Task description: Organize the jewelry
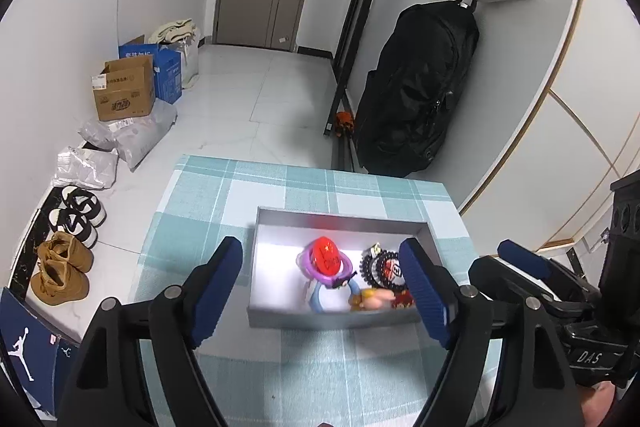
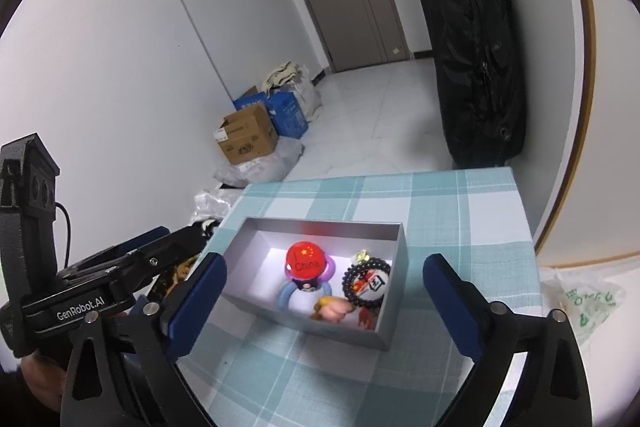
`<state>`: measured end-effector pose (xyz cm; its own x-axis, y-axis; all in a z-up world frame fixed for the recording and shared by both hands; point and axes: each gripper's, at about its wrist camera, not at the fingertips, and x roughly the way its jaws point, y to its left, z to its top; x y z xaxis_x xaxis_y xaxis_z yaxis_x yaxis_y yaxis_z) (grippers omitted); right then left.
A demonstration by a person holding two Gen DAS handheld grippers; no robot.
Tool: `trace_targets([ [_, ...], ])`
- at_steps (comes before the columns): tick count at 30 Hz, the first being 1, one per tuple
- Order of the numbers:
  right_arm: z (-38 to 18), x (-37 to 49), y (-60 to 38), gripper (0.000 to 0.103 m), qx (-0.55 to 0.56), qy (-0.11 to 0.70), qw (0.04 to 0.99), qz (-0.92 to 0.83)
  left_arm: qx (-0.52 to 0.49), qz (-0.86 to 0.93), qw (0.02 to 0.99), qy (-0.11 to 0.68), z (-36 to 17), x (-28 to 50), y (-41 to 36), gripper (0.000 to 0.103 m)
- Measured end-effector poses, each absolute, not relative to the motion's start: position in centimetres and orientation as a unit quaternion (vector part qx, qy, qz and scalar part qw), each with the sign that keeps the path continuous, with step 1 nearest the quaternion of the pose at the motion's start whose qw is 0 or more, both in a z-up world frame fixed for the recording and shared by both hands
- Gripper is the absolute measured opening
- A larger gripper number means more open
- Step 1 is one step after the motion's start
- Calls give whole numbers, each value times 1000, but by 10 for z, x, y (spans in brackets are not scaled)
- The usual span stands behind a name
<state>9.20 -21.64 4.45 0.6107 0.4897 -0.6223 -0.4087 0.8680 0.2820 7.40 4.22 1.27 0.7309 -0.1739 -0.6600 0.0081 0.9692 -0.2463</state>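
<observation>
A grey open box stands on the teal checked tablecloth. In it lie a red round "China" badge, purple ring and blue ring, a black bead bracelet and a small pink and yellow figure. My left gripper hovers open over the near side of the box, with nothing between its pads. My right gripper also stands wide open in front of the box, its fingers to either side and apart from the walls. Each gripper shows at the edge of the other's view.
The table's far edge drops to a white tiled floor. Cardboard boxes, parcels and shoes line the left wall. A tall black bag leans at the right. A plastic bag lies right of the table.
</observation>
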Motion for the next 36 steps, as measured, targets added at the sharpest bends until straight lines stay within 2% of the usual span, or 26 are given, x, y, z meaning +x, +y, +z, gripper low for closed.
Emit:
trace_targets([
  [14,41,63,-221,103,21,366,899,241,-86,-31,936,339,16,42,40,80],
  [36,44,57,-221,103,13,367,898,242,-82,-23,932,351,9,37,38,80],
])
